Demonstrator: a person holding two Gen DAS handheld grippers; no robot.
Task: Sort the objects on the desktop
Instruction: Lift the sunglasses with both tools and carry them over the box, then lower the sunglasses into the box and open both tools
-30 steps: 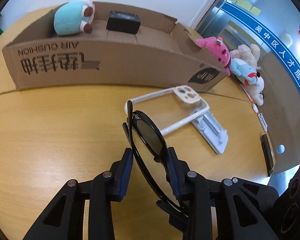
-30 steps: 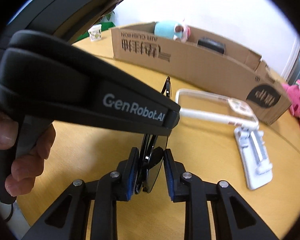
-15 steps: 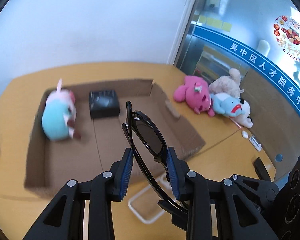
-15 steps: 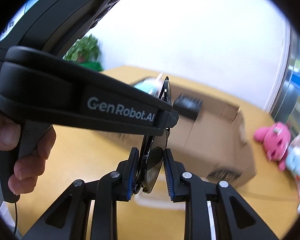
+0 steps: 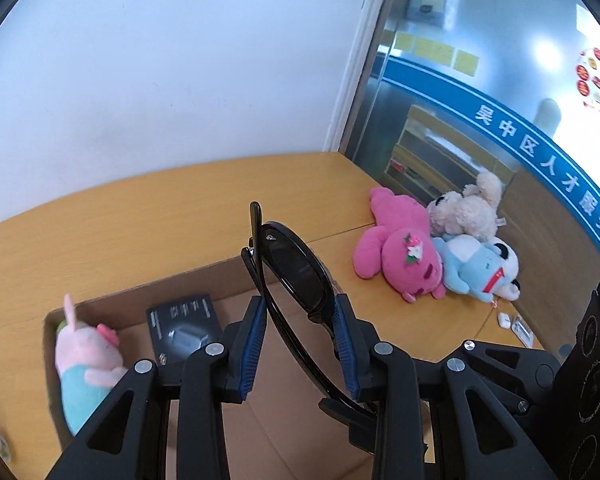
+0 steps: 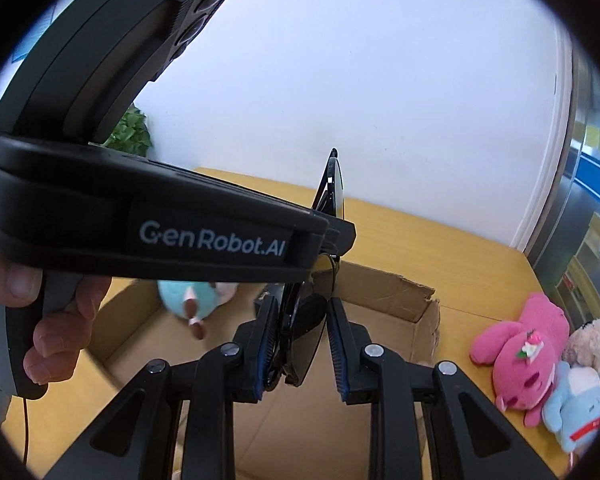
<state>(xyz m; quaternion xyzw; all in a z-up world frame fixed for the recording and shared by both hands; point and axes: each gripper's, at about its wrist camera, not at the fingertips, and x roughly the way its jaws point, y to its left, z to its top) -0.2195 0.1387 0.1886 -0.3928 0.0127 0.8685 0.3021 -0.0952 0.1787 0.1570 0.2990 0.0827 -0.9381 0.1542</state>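
Black sunglasses (image 5: 296, 276) are held by both grippers above the open cardboard box (image 5: 236, 284). My left gripper (image 5: 300, 340) is shut on the sunglasses at one lens. My right gripper (image 6: 302, 344) is shut on the sunglasses (image 6: 306, 320) at the other end; the left gripper's body crosses its view. Inside the box (image 6: 384, 288) lie a pink and teal plush (image 5: 84, 368) and a black packet (image 5: 184, 328). The plush also shows in the right wrist view (image 6: 192, 292).
A pink plush (image 5: 400, 256), a beige plush (image 5: 464, 212) and a blue plush (image 5: 480, 268) lie on the wooden table (image 5: 140, 216) to the right of the box. Small white items (image 5: 512, 322) lie near the table's right edge. A white wall stands behind.
Both grippers have carried the sunglasses up from low over the table, past the phone case, to a spot over the open box. The grip on the sunglasses is unchanged.
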